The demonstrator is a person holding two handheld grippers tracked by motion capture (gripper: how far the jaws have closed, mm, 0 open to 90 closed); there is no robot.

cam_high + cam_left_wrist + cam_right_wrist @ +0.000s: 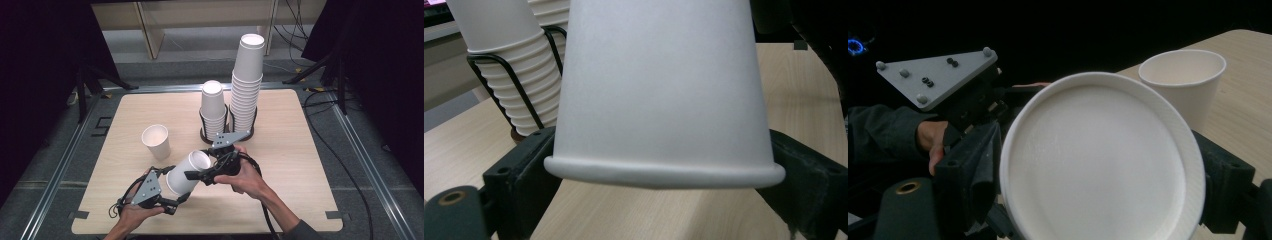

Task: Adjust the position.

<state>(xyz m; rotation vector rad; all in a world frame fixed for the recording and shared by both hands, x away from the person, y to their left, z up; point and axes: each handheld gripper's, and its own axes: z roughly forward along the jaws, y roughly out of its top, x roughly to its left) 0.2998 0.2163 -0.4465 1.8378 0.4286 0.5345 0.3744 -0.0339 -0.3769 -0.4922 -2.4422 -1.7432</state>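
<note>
Apparently both grippers (172,192) (200,172), one cup (187,172)

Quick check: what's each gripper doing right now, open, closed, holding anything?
Left gripper: closed on the paper cup's base end.
Right gripper: closed on the same cup's rim end.

No readable text (cups blank).

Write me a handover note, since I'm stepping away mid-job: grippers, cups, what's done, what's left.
Left gripper: jaws at the base end of the tilted paper cup, touching both sides.
Right gripper: jaws around the same cup's rim end.
That cup hangs above the table, held between both grippers.
Done: one loose cup stands upright on the table, mouth up.
Left: two stacks and sit in the wire racks; the held cup probably goes beside the loose one.
</note>
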